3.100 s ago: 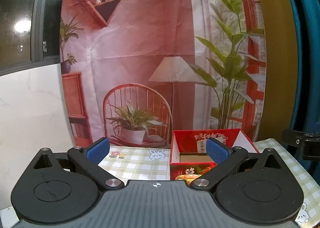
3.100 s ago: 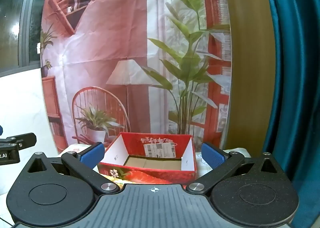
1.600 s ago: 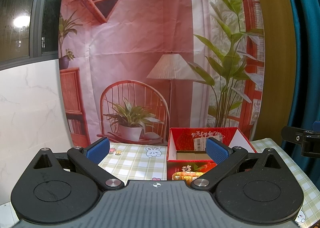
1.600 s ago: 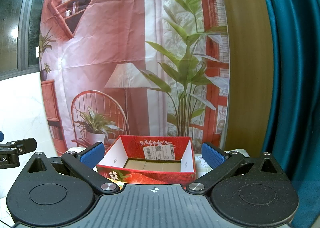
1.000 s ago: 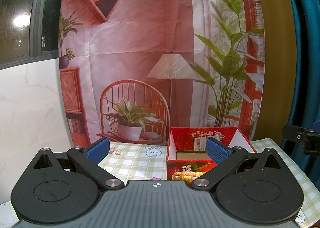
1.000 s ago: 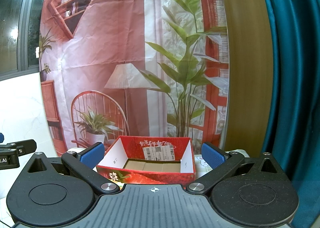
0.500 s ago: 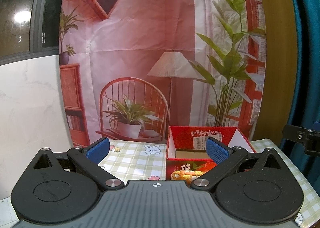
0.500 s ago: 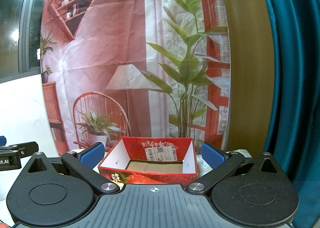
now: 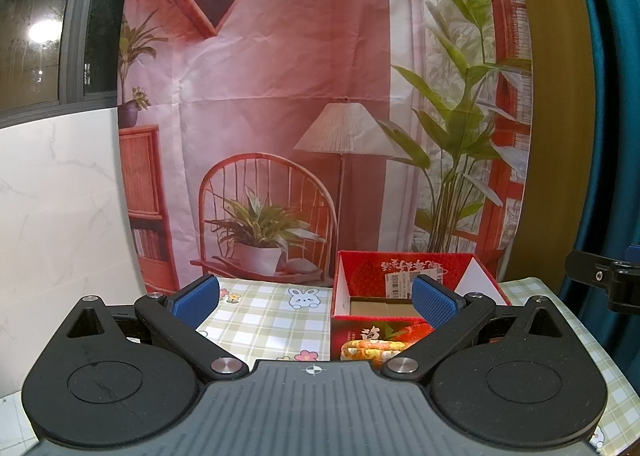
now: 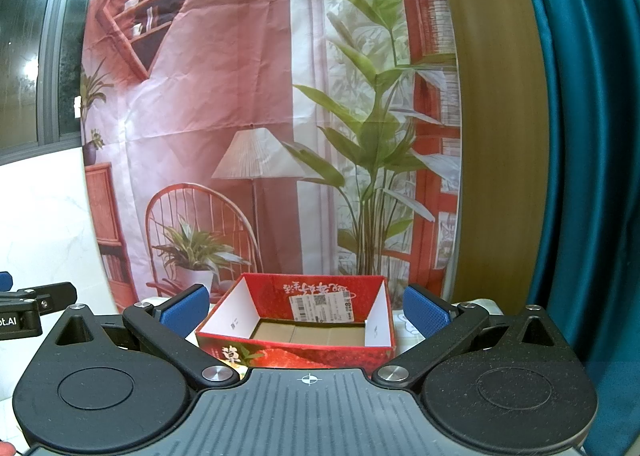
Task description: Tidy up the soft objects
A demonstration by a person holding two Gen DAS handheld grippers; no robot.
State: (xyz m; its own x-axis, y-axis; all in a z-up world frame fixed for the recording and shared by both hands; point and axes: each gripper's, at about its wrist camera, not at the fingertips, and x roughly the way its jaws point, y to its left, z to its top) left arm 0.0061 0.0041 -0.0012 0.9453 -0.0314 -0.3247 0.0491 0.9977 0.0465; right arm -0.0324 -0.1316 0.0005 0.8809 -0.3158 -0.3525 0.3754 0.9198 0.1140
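An open red cardboard box stands on the checked tablecloth; its inside is bare in both views. A small orange and yellow soft object lies just in front of the box, partly hidden by my left gripper's body. My left gripper is open and empty, held above the table short of the box. My right gripper is open and empty, with the box between its fingers in view. The right gripper's side shows at the left wrist view's right edge.
A printed backdrop of a room hangs right behind the table. A white marble wall stands at left and a teal curtain at right. The left gripper's side shows at the right wrist view's left edge.
Both grippers have risen and tilted slightly, so the box sits a little lower in view. Both stay open and empty.
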